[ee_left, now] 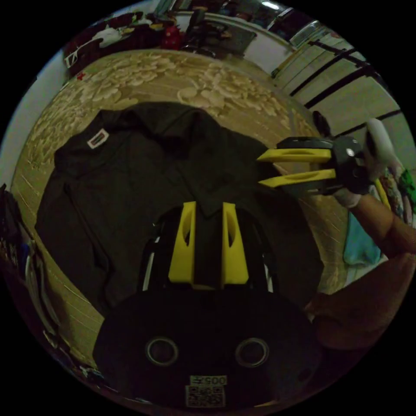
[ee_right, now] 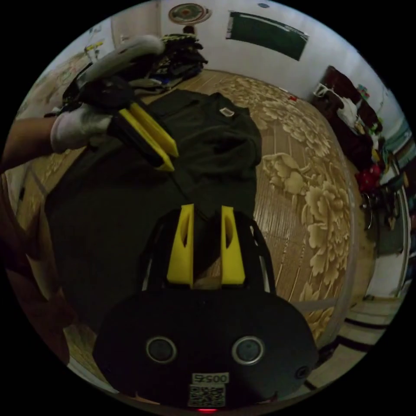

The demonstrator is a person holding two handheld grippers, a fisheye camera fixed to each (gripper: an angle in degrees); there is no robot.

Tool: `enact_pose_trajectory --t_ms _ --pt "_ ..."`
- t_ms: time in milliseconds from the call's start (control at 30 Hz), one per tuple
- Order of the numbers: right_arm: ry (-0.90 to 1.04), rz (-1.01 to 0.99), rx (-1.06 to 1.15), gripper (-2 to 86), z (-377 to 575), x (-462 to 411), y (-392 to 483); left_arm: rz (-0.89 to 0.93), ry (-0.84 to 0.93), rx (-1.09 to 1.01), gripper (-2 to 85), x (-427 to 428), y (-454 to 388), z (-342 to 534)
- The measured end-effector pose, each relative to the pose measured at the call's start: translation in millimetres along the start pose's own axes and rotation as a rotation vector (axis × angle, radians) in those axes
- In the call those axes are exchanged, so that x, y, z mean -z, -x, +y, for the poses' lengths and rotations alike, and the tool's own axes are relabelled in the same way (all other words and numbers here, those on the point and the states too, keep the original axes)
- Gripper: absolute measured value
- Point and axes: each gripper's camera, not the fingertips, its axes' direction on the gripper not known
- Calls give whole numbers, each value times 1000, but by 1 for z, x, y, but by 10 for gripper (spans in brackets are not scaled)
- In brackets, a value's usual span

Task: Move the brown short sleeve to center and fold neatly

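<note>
Brown short sleeve (ee_left: 143, 173), one, two hand-held grippers (ee_left: 208, 207) (ee_right: 207, 210), one floral mat (ee_right: 303, 190)

The dark shirt (ee_left: 143, 182) lies spread flat on a floral mat (ee_left: 182, 78), so nothing rises from the cloth to block a pass over it. In the left gripper view, bare mat runs open from about ten to one o'clock beyond the collar. The right gripper (ee_left: 263, 170) hangs at three o'clock over the shirt's edge, with a gloved hand (ee_left: 349, 197) behind it. A dark heap of clothes (ee_left: 125, 26) sits at eleven o'clock past the mat. In the right gripper view, open mat lies from one to four o'clock, bounded by a clothes pile (ee_right: 351, 117) at two o'clock. The left gripper (ee_right: 171, 160) crosses at ten o'clock.
</note>
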Motion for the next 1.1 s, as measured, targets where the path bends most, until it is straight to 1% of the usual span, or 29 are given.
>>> enact_pose_trajectory --t_ms 67,167,233,300,333,400,467,500,600,800,1100 --pt "27 11 30 68 -2 -4 -4 -26 -17 16 43 9 2 -16" --pt "-12 75 4 19 -5 3 -18 90 0 -9 21 32 6 -47" --pt "-50 0 -60 3 -6 13 -37 172 -51 -12 13 61 11 -75" --pt "-160 -117 -221 -5 -3 33 -74 206 -90 -21 10 85 15 -100" --pt "-192 -145 -270 -6 0 38 -85 222 -123 -27 9 100 18 -119" --pt "-330 -272 -474 -8 15 55 -131 255 -156 -41 8 119 21 -150" --pt "-401 -358 -611 -8 27 59 -165 288 -178 -61 7 135 23 -184" --pt "-448 -413 -682 -8 36 61 -183 306 -178 -80 6 142 22 -207" --pt "-493 -508 -822 -8 50 59 -216 342 -131 -109 6 145 16 -261" --pt "-458 -551 -950 -9 51 47 -240 333 -36 -140 7 133 9 -327" --pt "-506 -582 -967 -9 14 59 -258 404 -68 -135 6 146 39 -349"
